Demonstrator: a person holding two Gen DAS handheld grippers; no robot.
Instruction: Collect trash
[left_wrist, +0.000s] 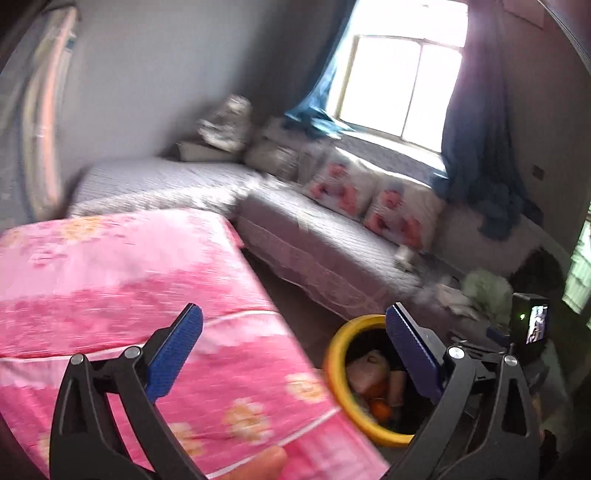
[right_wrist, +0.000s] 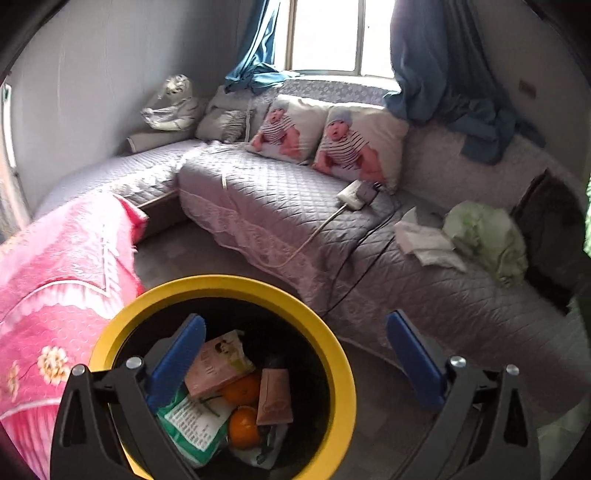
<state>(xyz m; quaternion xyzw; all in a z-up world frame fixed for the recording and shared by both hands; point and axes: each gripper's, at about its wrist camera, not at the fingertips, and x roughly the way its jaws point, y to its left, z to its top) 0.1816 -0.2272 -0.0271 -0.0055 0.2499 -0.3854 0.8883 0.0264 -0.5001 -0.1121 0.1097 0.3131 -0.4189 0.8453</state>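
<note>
A yellow-rimmed trash bin (right_wrist: 332, 343) stands on the floor below my right gripper (right_wrist: 295, 363), which is open and empty over its right half. Inside lie a pink carton (right_wrist: 218, 363), a brown packet (right_wrist: 275, 397), two oranges (right_wrist: 242, 424) and a green-white wrapper (right_wrist: 192, 421). In the left wrist view the bin (left_wrist: 334, 362) is low right, partly behind my right finger. My left gripper (left_wrist: 293, 350) is open and empty above the pink bedspread (left_wrist: 129, 295). White crumpled tissue (right_wrist: 424, 238) and a pale green bag (right_wrist: 487, 236) lie on the grey sofa.
A grey quilted corner sofa (right_wrist: 277, 206) runs under the window, with two baby-print pillows (right_wrist: 354, 144), a white power strip (right_wrist: 352, 195) and its cord. Blue curtains (right_wrist: 443, 74) hang down onto it. The other gripper's camera (left_wrist: 530, 323) shows at right.
</note>
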